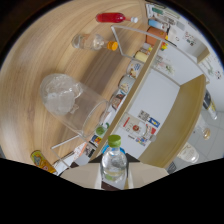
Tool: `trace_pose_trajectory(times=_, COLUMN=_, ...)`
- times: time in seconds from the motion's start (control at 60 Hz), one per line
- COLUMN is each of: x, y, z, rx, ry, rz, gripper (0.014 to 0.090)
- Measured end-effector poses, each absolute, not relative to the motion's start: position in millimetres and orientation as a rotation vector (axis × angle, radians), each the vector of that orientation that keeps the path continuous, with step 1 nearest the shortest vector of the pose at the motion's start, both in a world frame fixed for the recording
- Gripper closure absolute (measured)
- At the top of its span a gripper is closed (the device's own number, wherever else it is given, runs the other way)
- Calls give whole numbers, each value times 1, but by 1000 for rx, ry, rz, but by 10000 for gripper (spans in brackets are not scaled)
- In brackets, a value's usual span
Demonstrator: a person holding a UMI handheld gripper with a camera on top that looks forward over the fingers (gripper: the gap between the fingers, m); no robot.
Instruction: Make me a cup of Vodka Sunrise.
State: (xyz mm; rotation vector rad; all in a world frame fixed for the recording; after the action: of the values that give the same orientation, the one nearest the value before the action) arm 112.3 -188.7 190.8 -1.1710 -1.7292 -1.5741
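one clear bottle with a green cap (pixel 114 161) sits between the gripper (pixel 114 186) fingers, apparently clamped and tilted; the pads' contact is hidden, so the grip cannot be confirmed. beyond it an ice-filled glass (pixel 67 102) stands on the wooden table (pixel 45 45), an orange-capped bottle (pixel 94 42) and a red bottle (pixel 112 18) farther off. judged step: adding the clear spirit; next, bring the mouth over the glass.

- One clear plastic bottle with a green cap (pixel 113 162)
- One clear bottle with an orange cap (pixel 94 42)
- One red-filled bottle with a white cap (pixel 114 18)
- One clear plastic cup holding ice (pixel 70 102)
- One yellow printed can (pixel 42 161)
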Motion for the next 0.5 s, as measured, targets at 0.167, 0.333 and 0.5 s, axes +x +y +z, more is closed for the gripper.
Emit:
trace_pose_trajectory(times=0.167, x=109, y=-191, z=187, rx=-1186, ry=-1725, rz=-1541, gripper=697)
trace_pose_trajectory(times=0.333, x=104, y=-194, z=203, rx=-1338, ry=-1501, rz=-1341, gripper=695)
trace_pose_trajectory(times=0.5, x=93, y=-202, z=236, rx=-1587, ry=-1003, rz=-835, gripper=693)
